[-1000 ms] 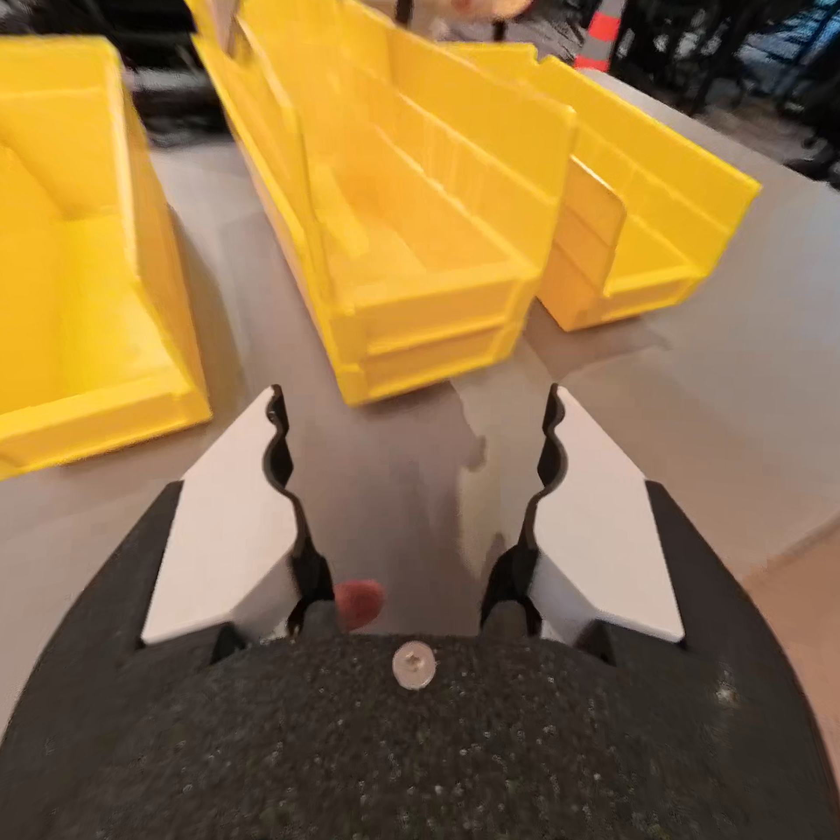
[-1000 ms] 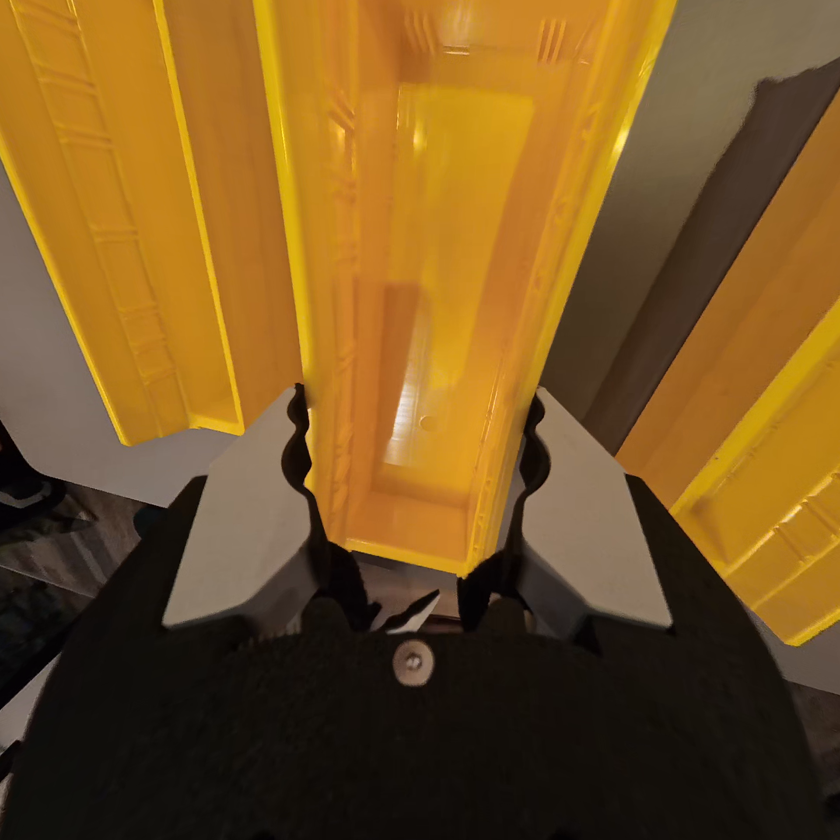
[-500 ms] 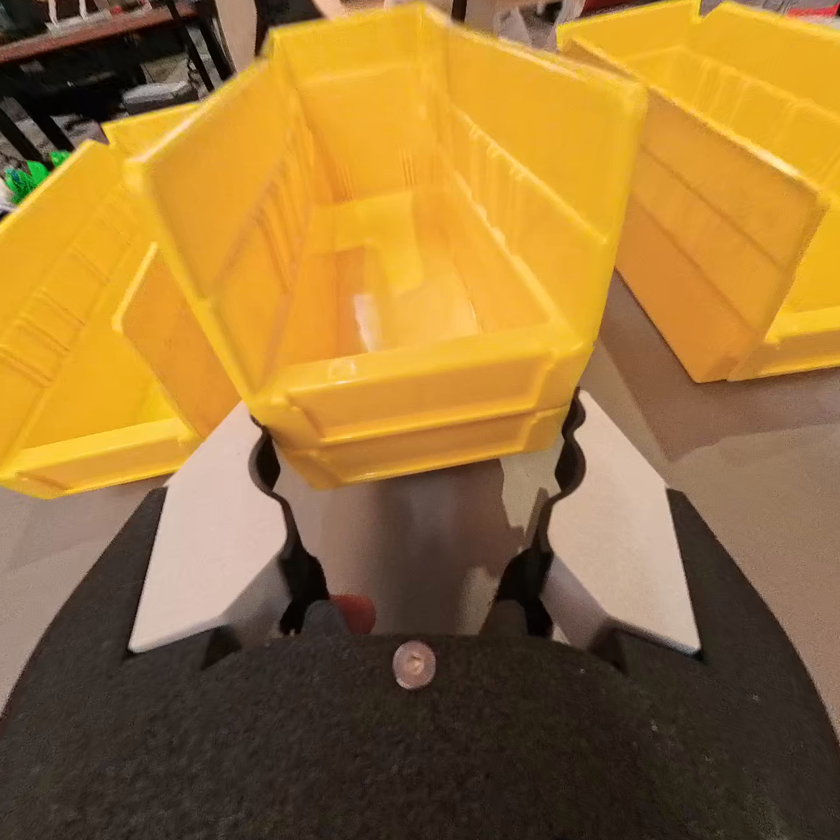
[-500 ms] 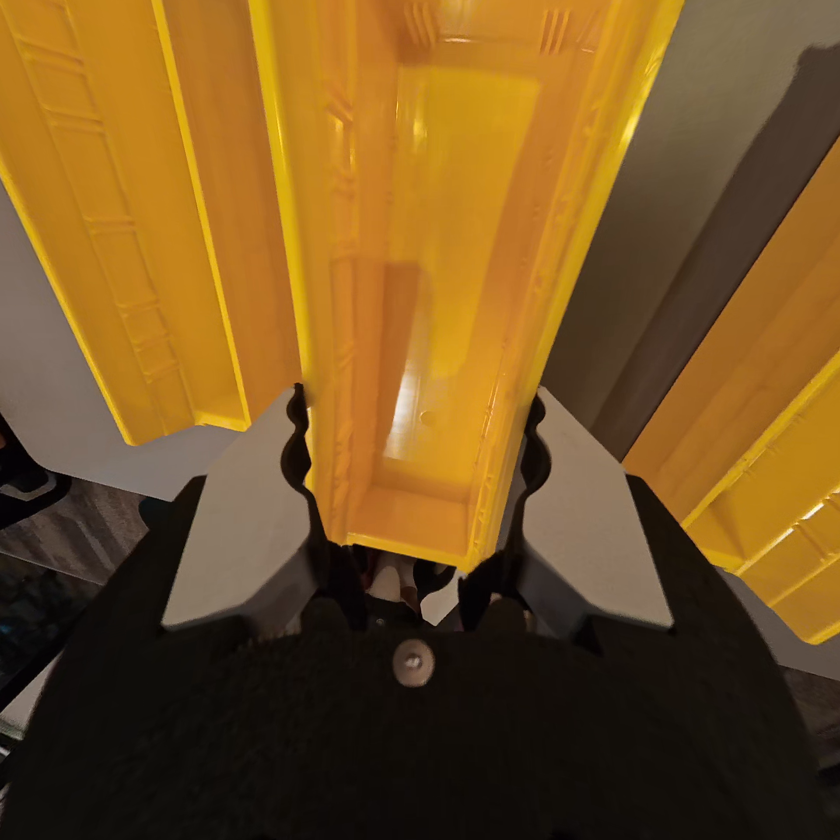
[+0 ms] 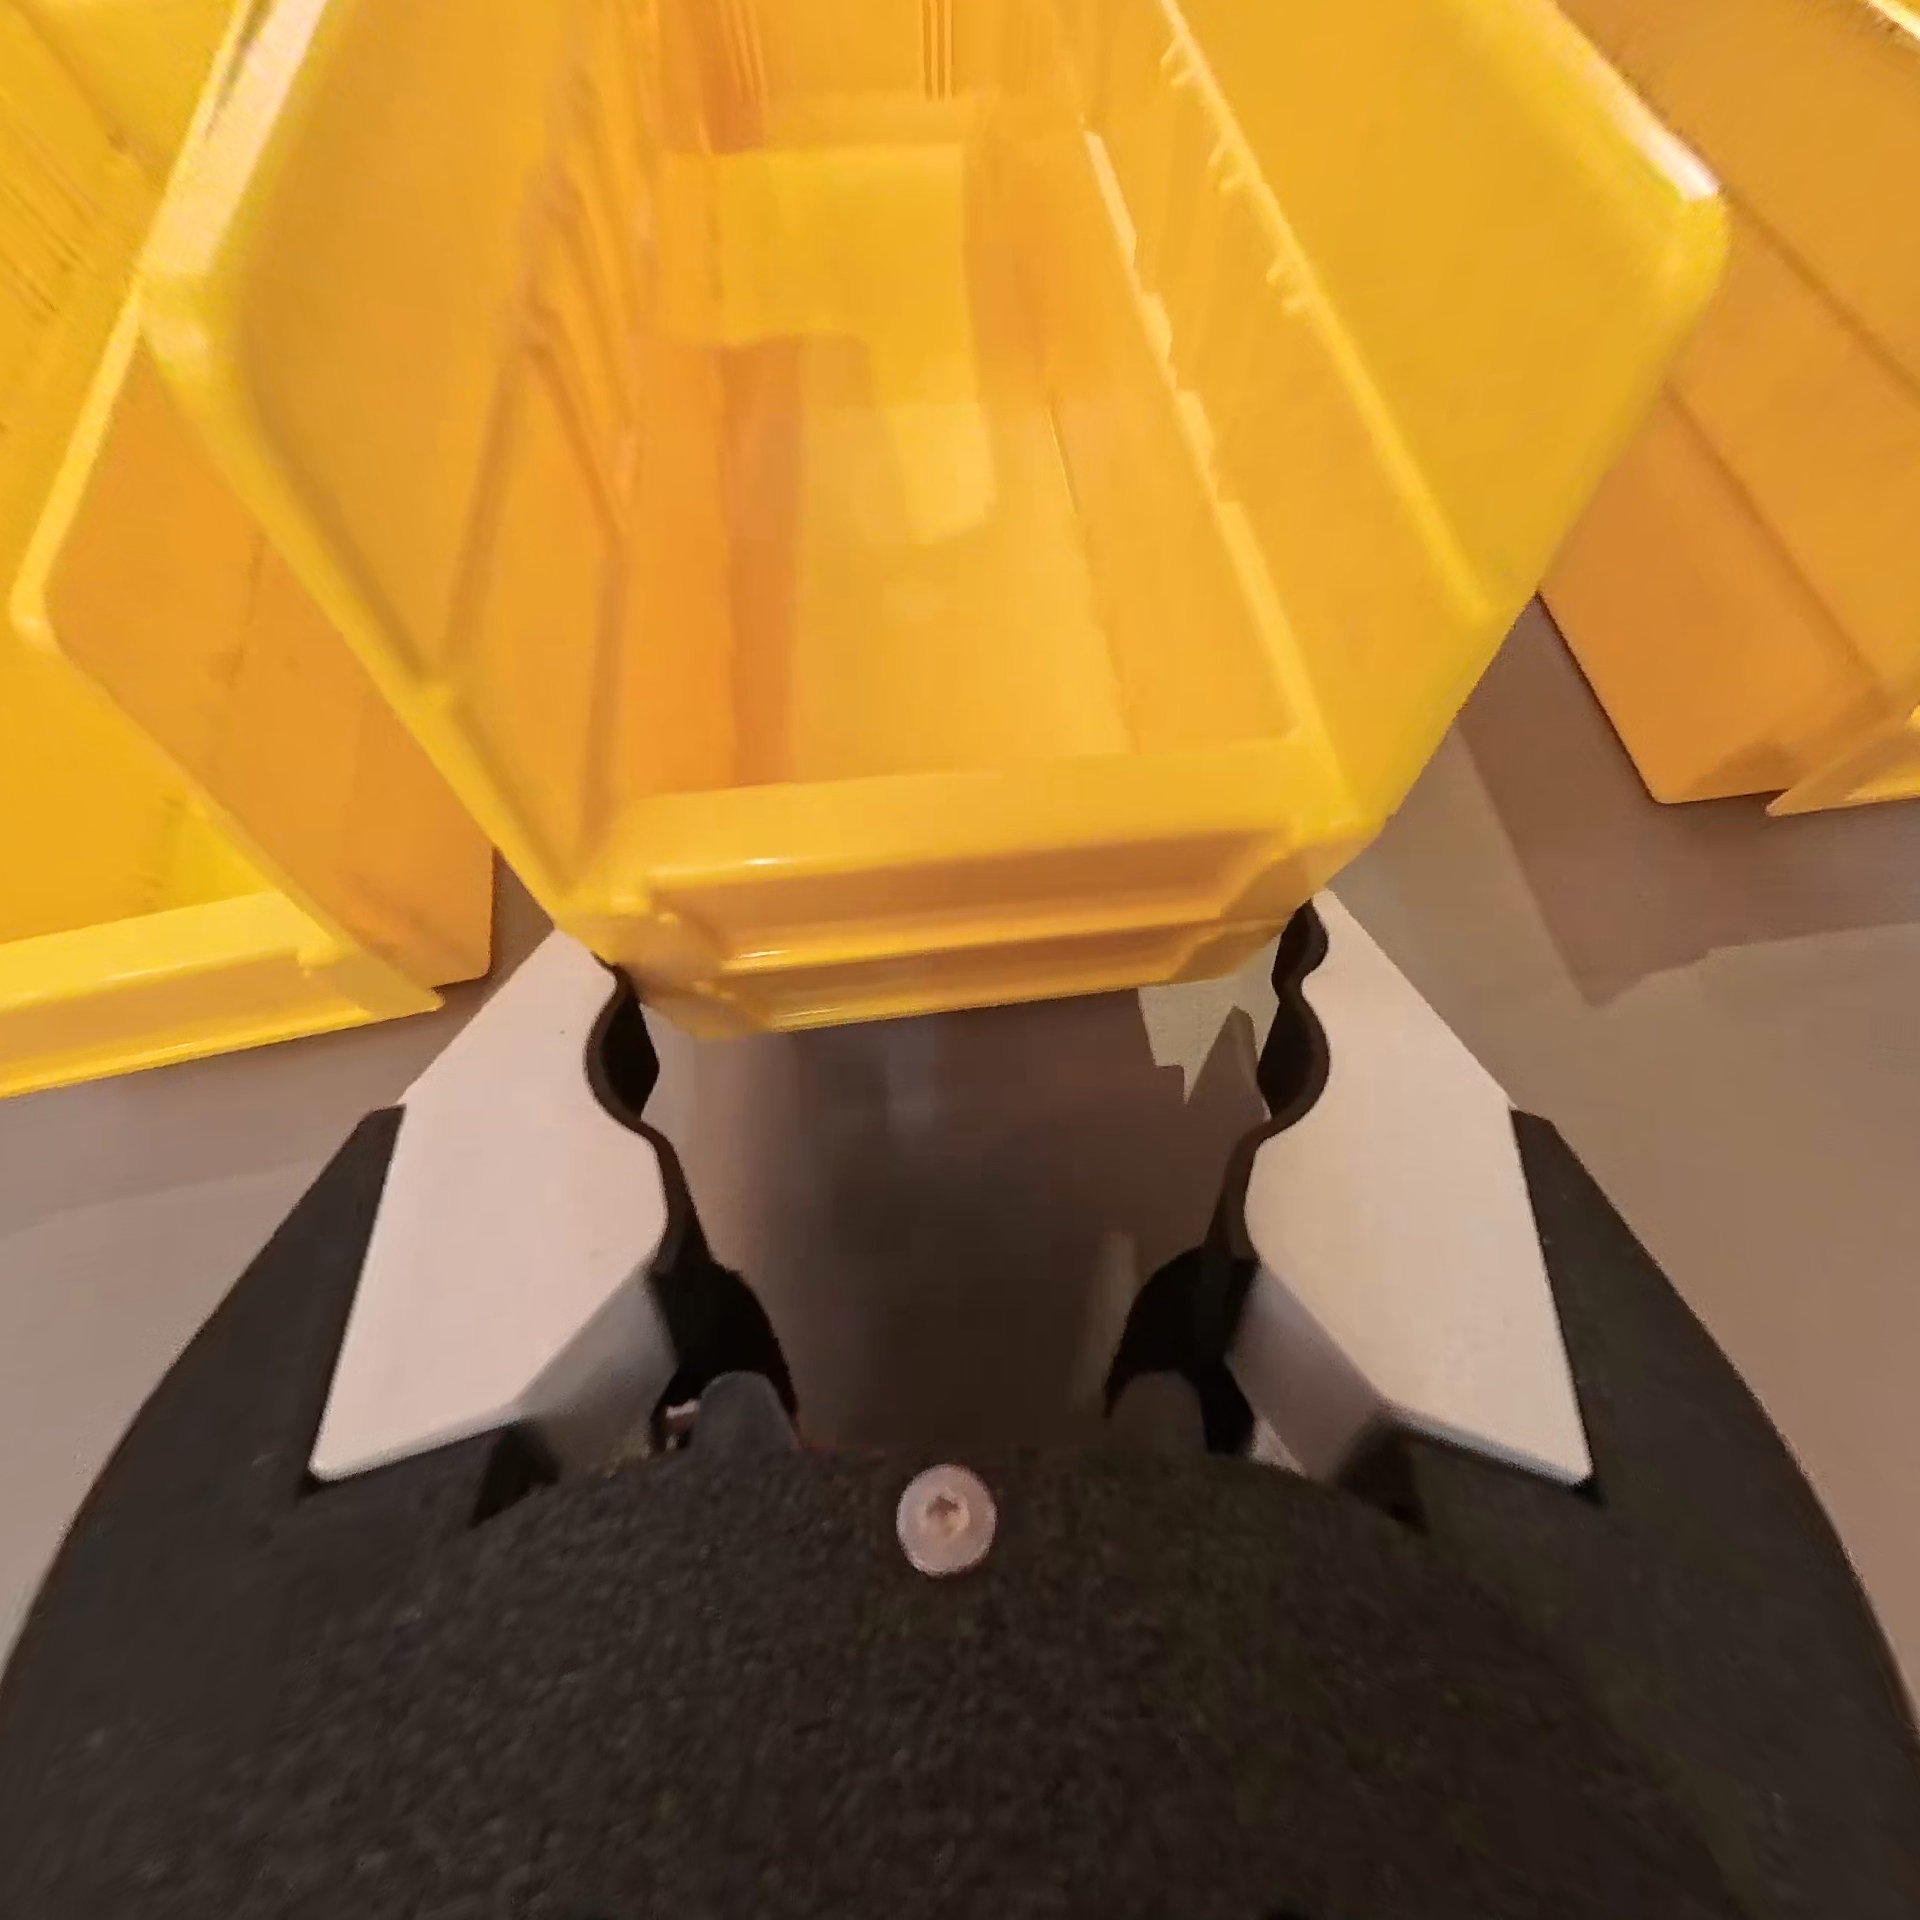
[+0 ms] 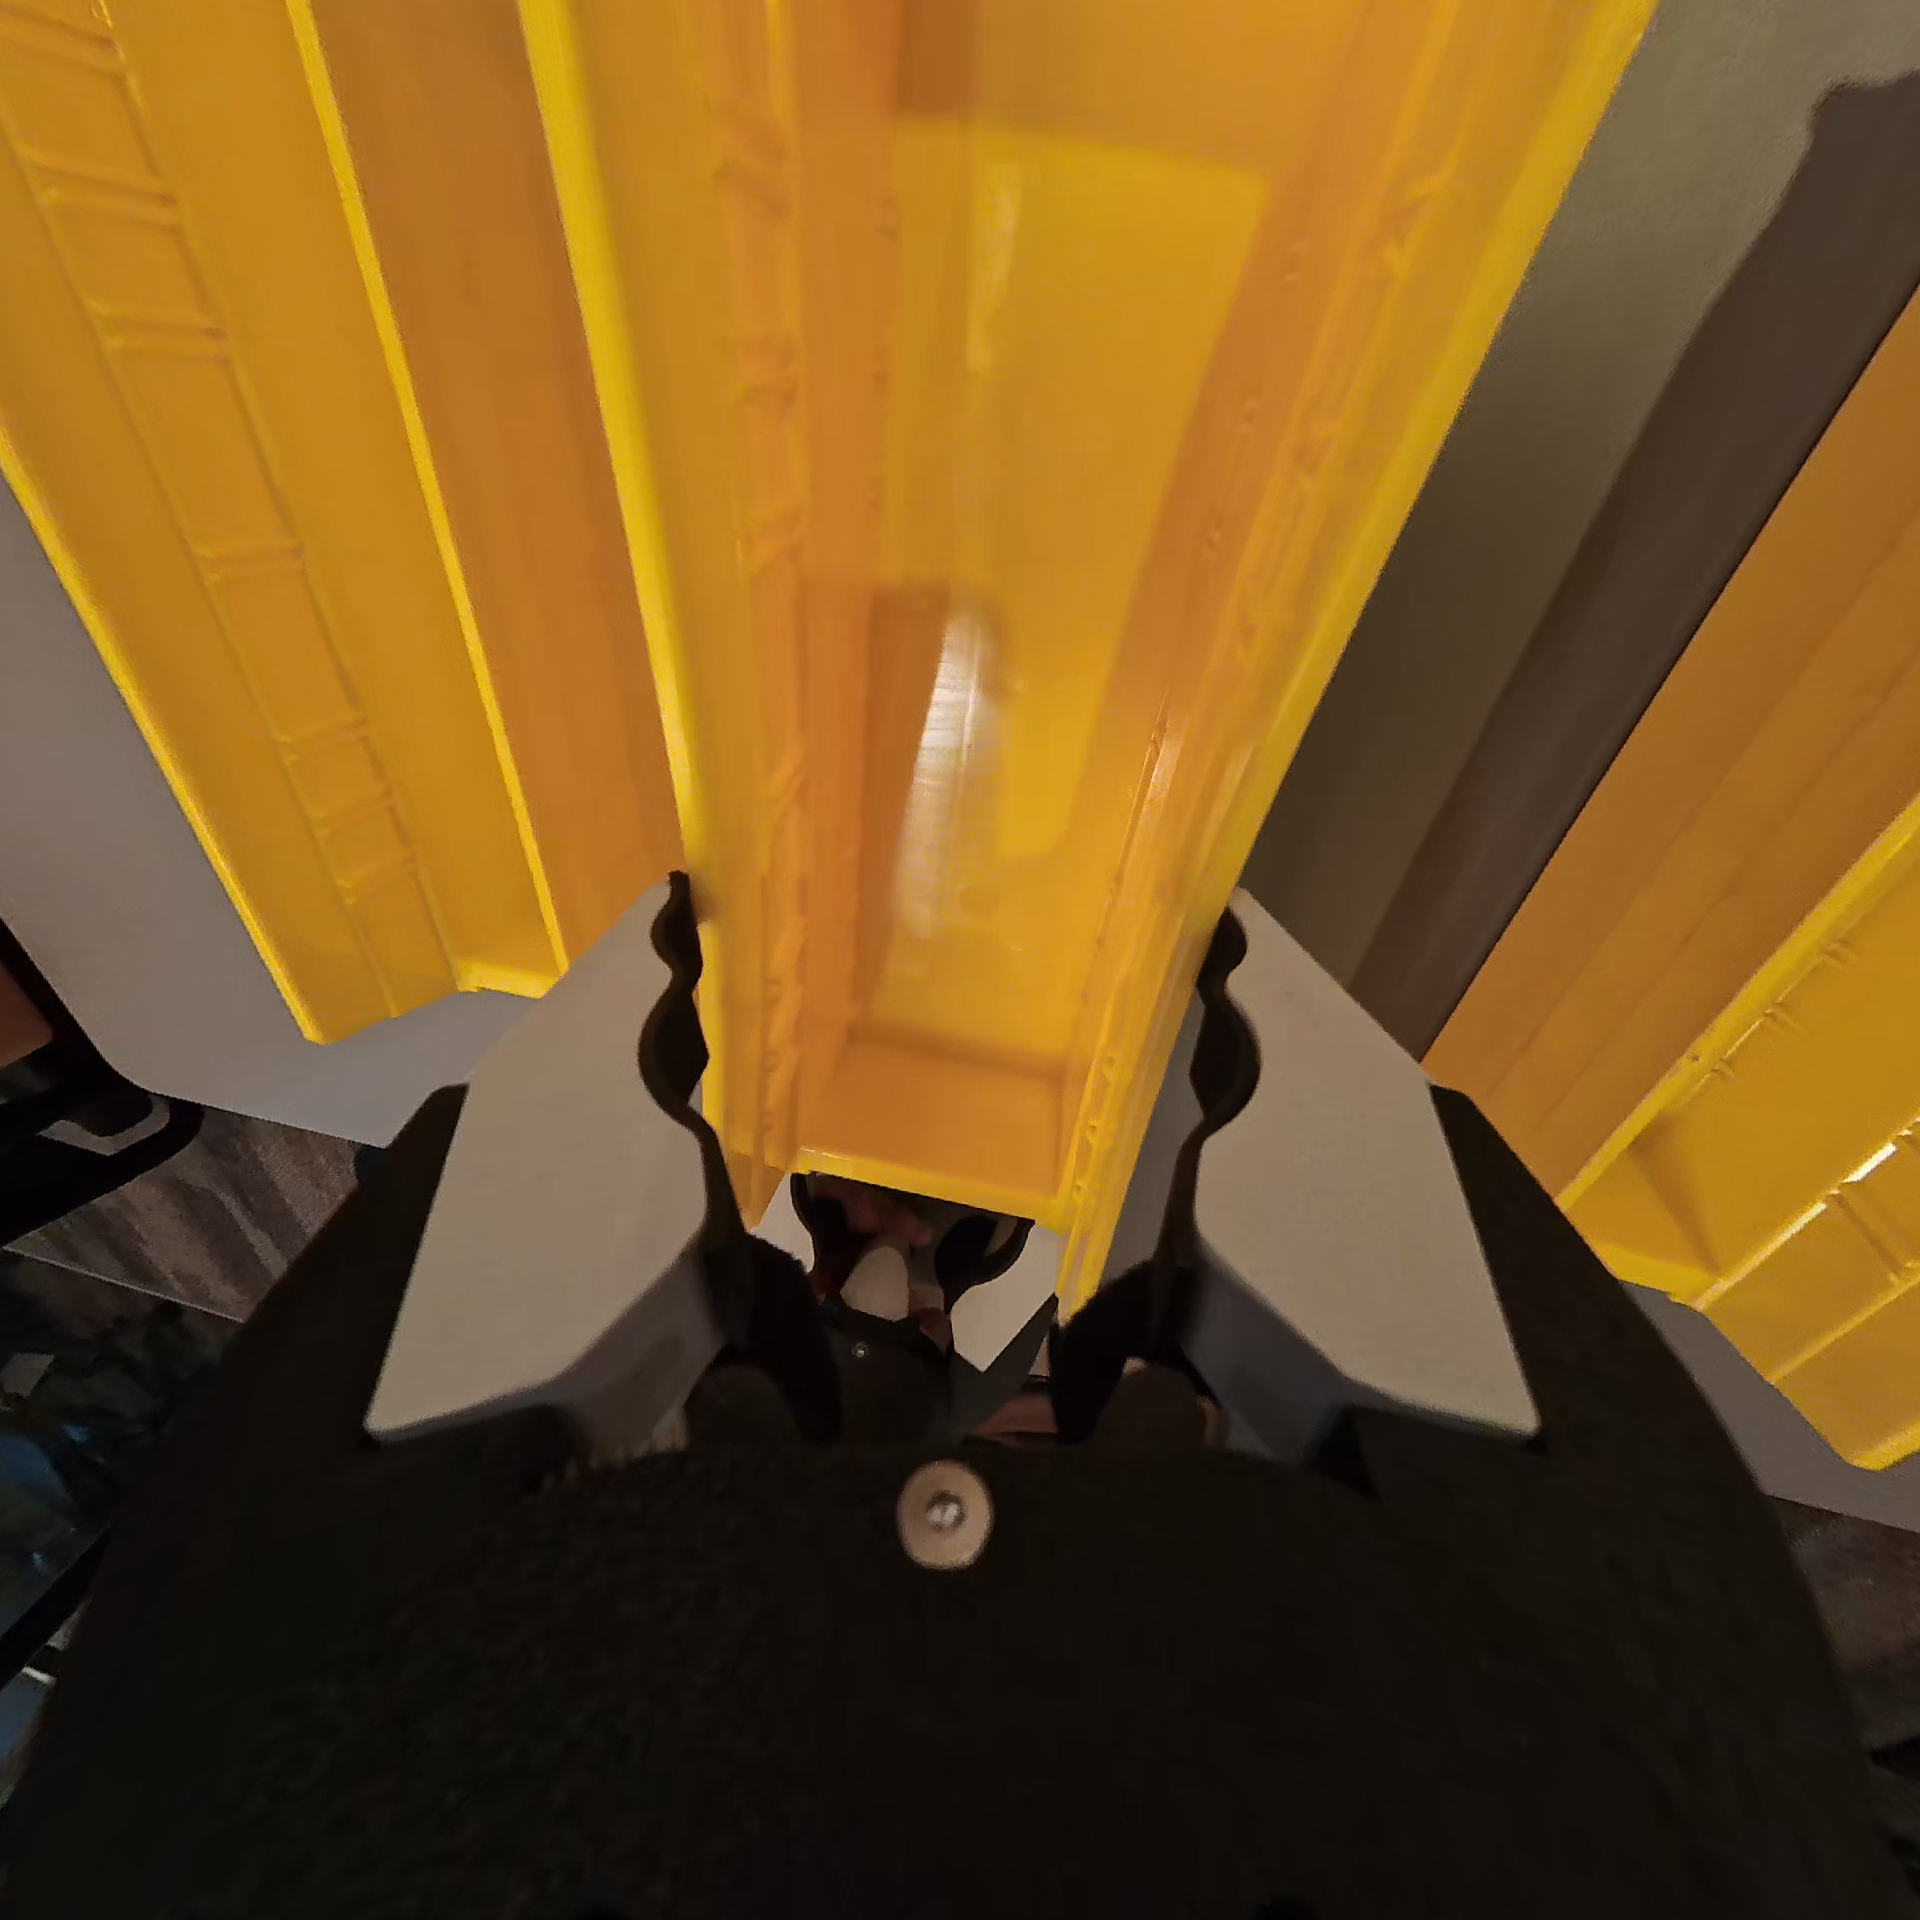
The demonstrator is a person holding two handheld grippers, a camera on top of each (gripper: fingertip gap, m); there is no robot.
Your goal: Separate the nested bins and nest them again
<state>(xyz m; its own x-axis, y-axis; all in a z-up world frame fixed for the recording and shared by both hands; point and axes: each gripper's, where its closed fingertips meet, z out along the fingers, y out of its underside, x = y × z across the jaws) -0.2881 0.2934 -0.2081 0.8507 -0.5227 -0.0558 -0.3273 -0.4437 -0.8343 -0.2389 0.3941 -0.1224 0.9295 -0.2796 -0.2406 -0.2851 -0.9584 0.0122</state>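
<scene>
Nested bins [image 5: 935, 914] at L gripper [image 5: 951, 997], jaws wide apart; R gripper [image 6: 951, 956] clamped on same stack's far end [image 6: 935, 1101].
L fingertips flank the low front lip, contact unclear. Stack shows 2 lips, looks tilted, its underside hidden. Loose yellow bins either side, on grey table [image 5: 1558, 1039]: left bin [image 5: 156, 935], right bin [image 5: 1714, 623], both cut off by frame.

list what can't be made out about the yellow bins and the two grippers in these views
- Left wrist view: the nested bins hide the tips of the left gripper; contact unclear.
- Left wrist view: side bin cut off by the frame edge and blurred.
- Right wrist view: far end of the held bin cut off at the top; right gripper covers its walls.
</scene>
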